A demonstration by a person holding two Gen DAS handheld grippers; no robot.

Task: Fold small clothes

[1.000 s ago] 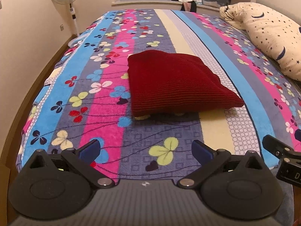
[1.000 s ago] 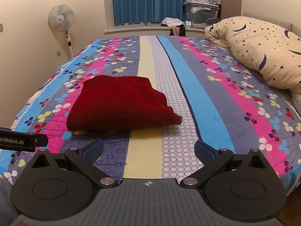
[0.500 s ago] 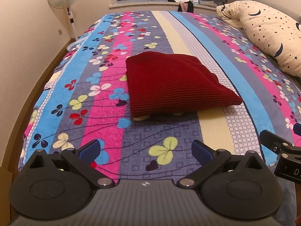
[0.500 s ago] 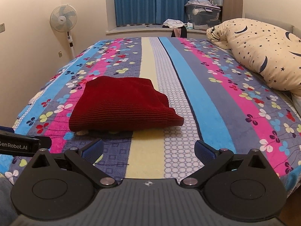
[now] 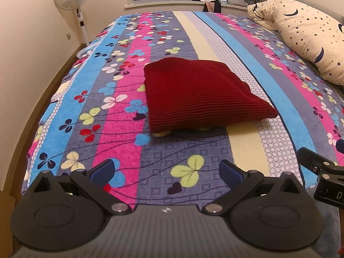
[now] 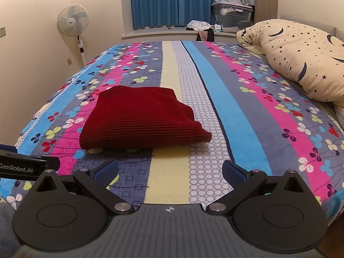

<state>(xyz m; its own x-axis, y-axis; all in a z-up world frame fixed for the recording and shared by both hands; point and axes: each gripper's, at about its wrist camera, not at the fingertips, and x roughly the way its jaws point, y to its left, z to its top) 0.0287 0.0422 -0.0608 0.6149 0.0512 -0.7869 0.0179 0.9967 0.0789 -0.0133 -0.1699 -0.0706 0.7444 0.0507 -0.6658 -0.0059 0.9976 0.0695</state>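
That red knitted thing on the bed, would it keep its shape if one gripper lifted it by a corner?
Probably not. The red knit is soft ribbed fabric folded in layers, so it would likely droop and unfold. It looks thick, so perhaps fairly heavy for its size.

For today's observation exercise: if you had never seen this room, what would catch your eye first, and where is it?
First, the folded dark red knit garment, lying on the bed nearer its left side and near end. Next, the bedspread itself, striped pink, blue, grey and cream with clover flowers. Then the star-and-moon pillow along the right edge; each open hand-held gripper, left and right, is empty.
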